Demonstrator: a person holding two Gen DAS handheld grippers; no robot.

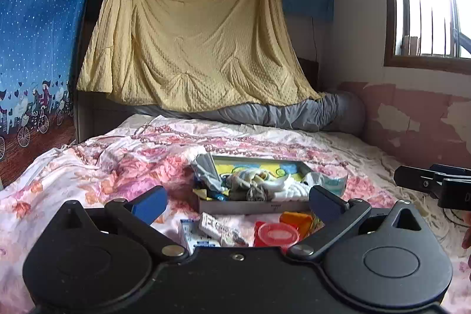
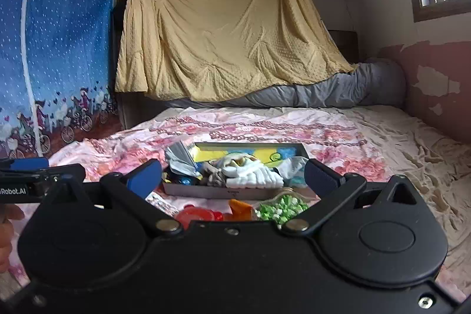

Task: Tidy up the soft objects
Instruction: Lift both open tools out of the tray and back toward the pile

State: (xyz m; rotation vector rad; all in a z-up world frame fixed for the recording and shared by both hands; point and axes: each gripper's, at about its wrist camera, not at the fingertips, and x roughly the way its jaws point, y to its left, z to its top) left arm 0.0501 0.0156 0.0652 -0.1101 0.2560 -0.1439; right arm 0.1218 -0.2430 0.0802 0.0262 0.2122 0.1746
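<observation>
- Left gripper [image 1: 235,197]: spread wide, nothing between the pads, hanging short of the tray [image 1: 253,207] on the bed [image 1: 88,167]. Risk of catching the near tray wall on a low approach and shoving the whole tray across the loose floral sheet.
- Small boxes [image 1: 197,236] and a printed pack [image 1: 219,228] lying just before the tray, left of centre. Likely rigid; could get grabbed by mistake given how close they sit to the soft pile.
- Soft objects [image 1: 259,181]: heaped inside the tray, grey cloth [image 1: 206,169] at the left end draped over the rim, white ribbed fabric [image 2: 253,177] mid-right. Tangled; pulling one piece probably drags neighbours out or tips the tray.
- Red lidded tub [image 1: 278,231] and orange piece [image 1: 297,219] just in front of the tray. In the sweep path; easy to knock.
- Bag of green bits [image 2: 281,209], near right. Could snag or spill if pinched along with cloth.
- Right gripper [image 2: 234,177]: also spread wide, empty, aimed at the same tray. Both grippers side by side on one small target; collision likely if both close on the pile together.
</observation>
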